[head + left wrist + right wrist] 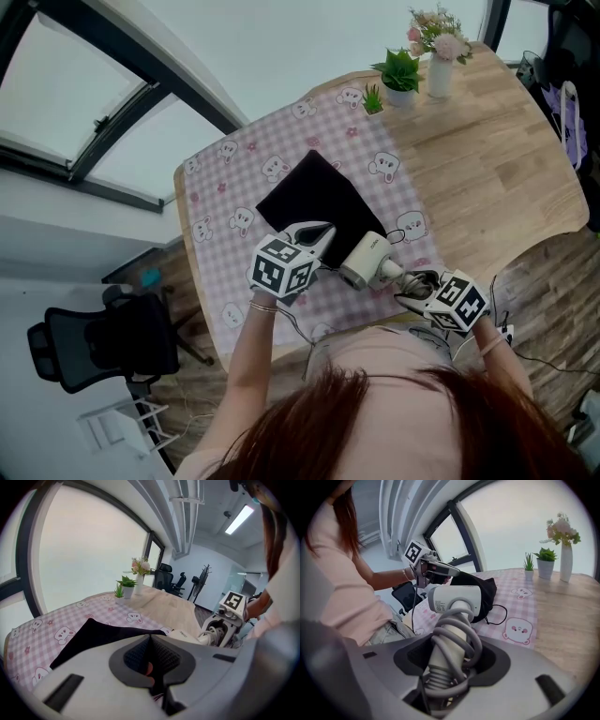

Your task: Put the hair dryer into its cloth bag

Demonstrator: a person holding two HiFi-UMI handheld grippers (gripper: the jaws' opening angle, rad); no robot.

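1. The left gripper (151, 637) has its jaws pressed together on the near edge of the black cloth bag (314, 192). In the right gripper view that edge is lifted a little off the table.
2. The right gripper (452, 641) stands with its jaws well apart, clamped on the handle of the white hair dryer (366, 260). The grey cord is wound round that handle, so the pads press on cord as much as on plastic.
3. The dryer's head points toward the bag and sits just beside its raised edge, not inside it.
4. The bag lies on a pink checked tablecloth (234, 187) printed with bears. Its thin black drawstring (499, 613) loops out onto the cloth beside the dryer.
5. At the table's (506, 159) far end, well apart from the work, stand a small plant (373, 98), a larger potted plant (400, 75) and a white vase (439, 70) of flowers.
6. A black office chair (103, 342) stands on the floor to the left of the table.
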